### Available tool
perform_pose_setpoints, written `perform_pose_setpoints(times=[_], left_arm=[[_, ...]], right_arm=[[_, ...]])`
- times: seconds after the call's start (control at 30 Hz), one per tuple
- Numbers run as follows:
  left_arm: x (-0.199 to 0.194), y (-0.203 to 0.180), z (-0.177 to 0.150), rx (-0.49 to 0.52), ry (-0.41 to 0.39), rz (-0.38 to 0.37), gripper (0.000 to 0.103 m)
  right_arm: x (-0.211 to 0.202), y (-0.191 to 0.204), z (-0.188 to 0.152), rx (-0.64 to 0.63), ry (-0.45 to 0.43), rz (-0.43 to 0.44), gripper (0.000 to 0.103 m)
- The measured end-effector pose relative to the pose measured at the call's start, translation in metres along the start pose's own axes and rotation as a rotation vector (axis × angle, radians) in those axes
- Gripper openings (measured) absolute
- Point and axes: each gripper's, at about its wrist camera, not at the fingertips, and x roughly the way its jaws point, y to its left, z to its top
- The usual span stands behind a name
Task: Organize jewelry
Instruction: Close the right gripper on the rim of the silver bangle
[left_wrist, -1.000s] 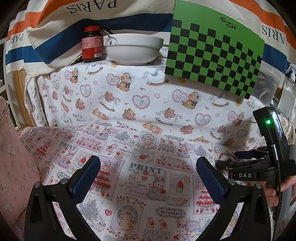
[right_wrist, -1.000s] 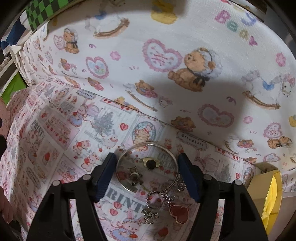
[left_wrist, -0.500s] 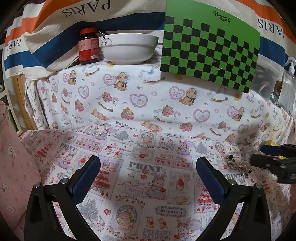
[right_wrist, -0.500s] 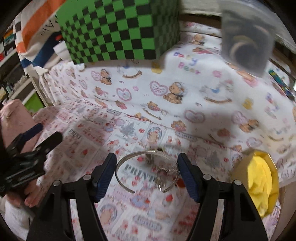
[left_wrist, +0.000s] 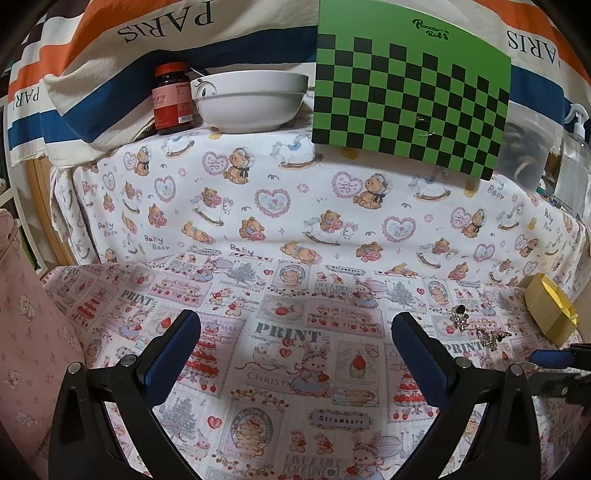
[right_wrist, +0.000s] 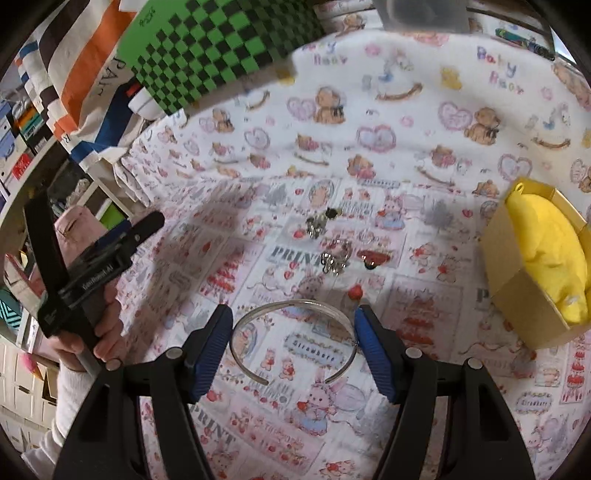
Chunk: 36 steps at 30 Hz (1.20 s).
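The right claw is clamped on a silver bangle, with a yellow box to its right. The left claw gapes wide, holding nothing.

A white bowl sits between a red-capped jar and a green checkerboard.

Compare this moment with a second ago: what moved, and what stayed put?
The right gripper, shut on the silver bangle, has lifted it off the other jewelry and drawn back, so the charms now lie on the cloth ahead. The left gripper stayed open and empty; the yellow box stayed put.
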Motion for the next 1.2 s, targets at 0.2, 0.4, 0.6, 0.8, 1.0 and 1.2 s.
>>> perform_pose_setpoints(times=[0.2, 0.4, 0.6, 0.8, 1.0, 1.2], left_arm=[[0.001, 0.001, 0.0, -0.004, 0.001, 0.0, 0.102], [0.003, 0.006, 0.001, -0.025, 0.01, 0.0, 0.102], [0.006, 0.013, 0.002, -0.067, 0.028, -0.013, 0.102], [0.005, 0.003, -0.001, -0.022, 0.02, 0.016, 0.102], [0.001, -0.013, -0.004, 0.051, 0.012, 0.003, 0.102], [-0.003, -0.025, -0.007, 0.093, 0.001, -0.004, 0.102]], right_arm=[[0.03, 0.033, 0.003, -0.138, 0.07, 0.023, 0.067], [0.063, 0.057, 0.01, -0.27, 0.084, -0.078, 0.075], [0.052, 0.042, 0.014, -0.184, 0.083, -0.04, 0.076], [0.036, 0.008, 0.008, -0.052, 0.047, -0.086, 0.051], [0.022, 0.005, -0.009, -0.086, 0.046, -0.249, 0.043], [0.022, 0.011, -0.013, -0.115, 0.041, -0.32, 0.01]])
